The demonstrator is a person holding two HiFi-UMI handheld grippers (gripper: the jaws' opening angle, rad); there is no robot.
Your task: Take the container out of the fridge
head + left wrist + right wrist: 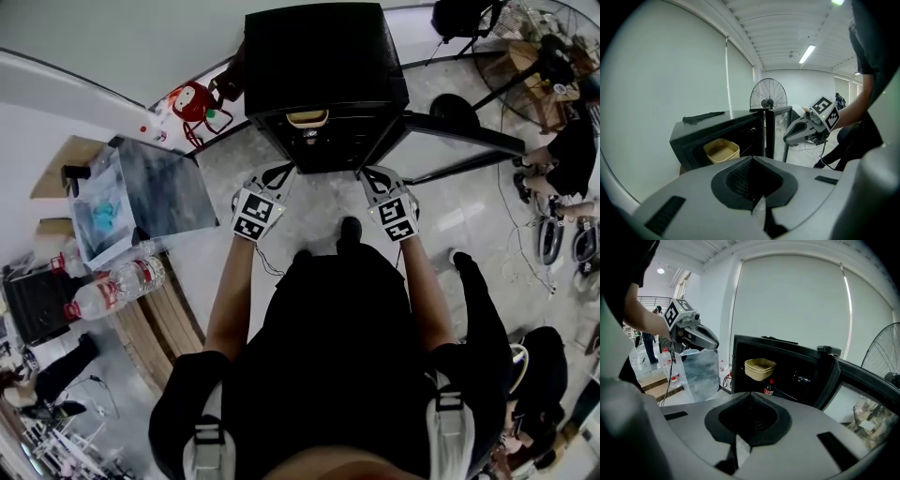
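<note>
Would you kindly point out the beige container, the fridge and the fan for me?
beige container (759, 371), right gripper view, on its front wall.
fridge (314, 52), head view, on its black top.
fan (768, 95), left gripper view, on its wire grille.

Container (307, 118) mostly hidden by fridge (323, 56), fan (881, 352) cropped

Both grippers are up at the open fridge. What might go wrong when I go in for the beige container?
Both the left gripper and right gripper are shut; going in like that would likely shove the container deeper. It sits close under the fridge top, so lifting may catch it.
</note>
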